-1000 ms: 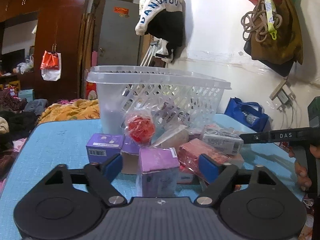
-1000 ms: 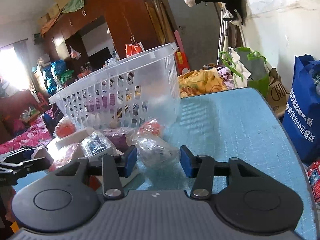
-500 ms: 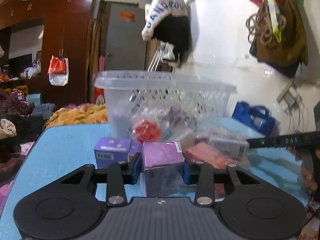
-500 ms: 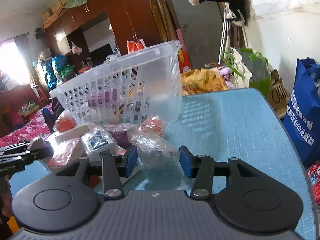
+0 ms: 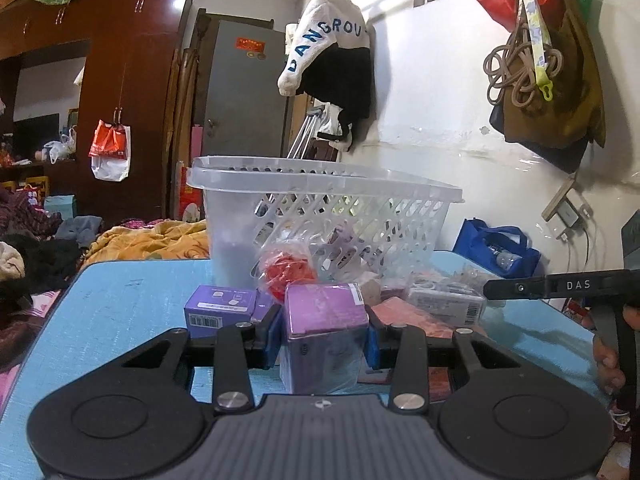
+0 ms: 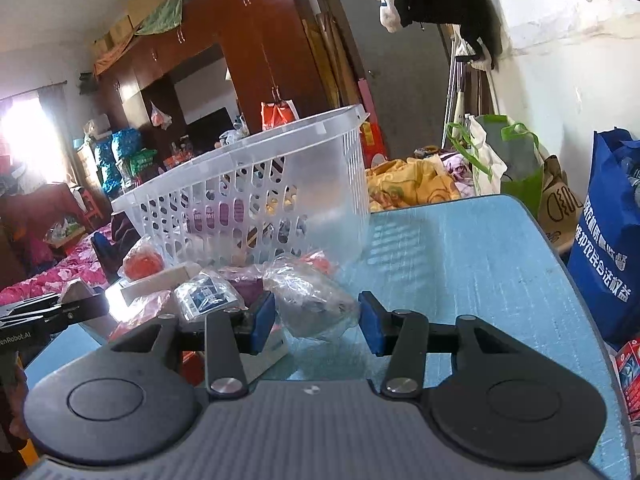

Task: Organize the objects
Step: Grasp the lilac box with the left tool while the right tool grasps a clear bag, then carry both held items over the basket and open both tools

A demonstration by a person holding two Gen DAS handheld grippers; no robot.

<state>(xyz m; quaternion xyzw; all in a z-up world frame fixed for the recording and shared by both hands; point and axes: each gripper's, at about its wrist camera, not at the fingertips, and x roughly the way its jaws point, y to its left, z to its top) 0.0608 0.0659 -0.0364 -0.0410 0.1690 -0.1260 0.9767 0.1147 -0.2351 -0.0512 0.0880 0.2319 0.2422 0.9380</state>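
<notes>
Now clamping purple box [image 5: 326,312] in left gripper [image 5: 323,338], on blue table [image 5: 120,292] before white basket [image 5: 320,208].
Right gripper [image 6: 317,322] parted around crinkled plastic bag [image 6: 312,300], apparently no contact.

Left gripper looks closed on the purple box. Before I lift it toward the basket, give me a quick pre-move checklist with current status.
1. Left gripper shut on the purple box, pads on both sides: ok.
2. Grip firmness: cannot tell.
3. Box free of neighbours: not ok; the small purple carton and red bagged item crowd it.
4. Basket upright, top open: ok.
5. Right gripper out of the lift path: ok; open, straddling the clear bag off to the side.
6. Room in the basket: cannot tell.
</notes>
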